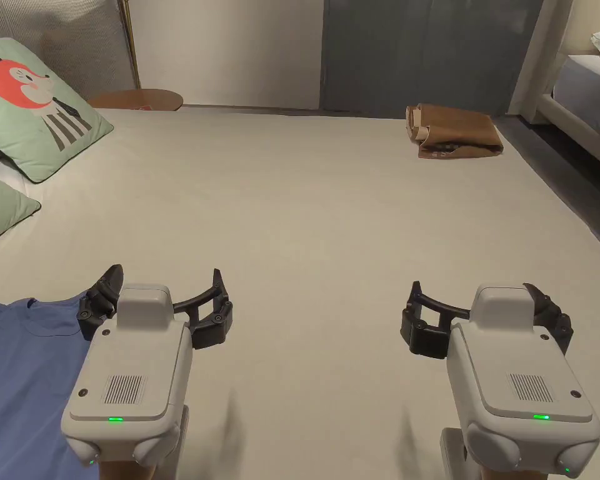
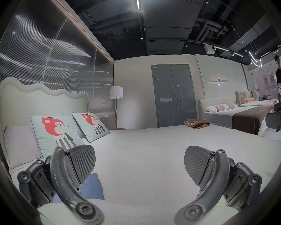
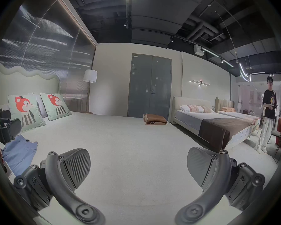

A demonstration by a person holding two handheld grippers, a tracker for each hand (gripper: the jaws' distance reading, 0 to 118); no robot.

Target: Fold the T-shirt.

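At nine o'clock on the bed [image 1: 305,206], two fox pillows [image 1: 36,106] lean by the headboard. The blue T-shirt [image 1: 24,375] lies flat at seven o'clock, its collar just under the left gripper [image 1: 161,294], whose fingers [image 2: 83,160] are spread apart, holding nothing. The right gripper [image 1: 480,300], at five o'clock, also has its fingers parted over bare bed. A brown folded cloth [image 1: 455,131] sits at one o'clock.

— What sort of place does one see here?
— A furniture showroom: several made-up beds [image 3: 206,121] stand side by side beneath an exposed black ceiling [image 3: 161,17] with track lights [image 3: 217,56].
— And a person [image 3: 268,114] stands in the aisle.
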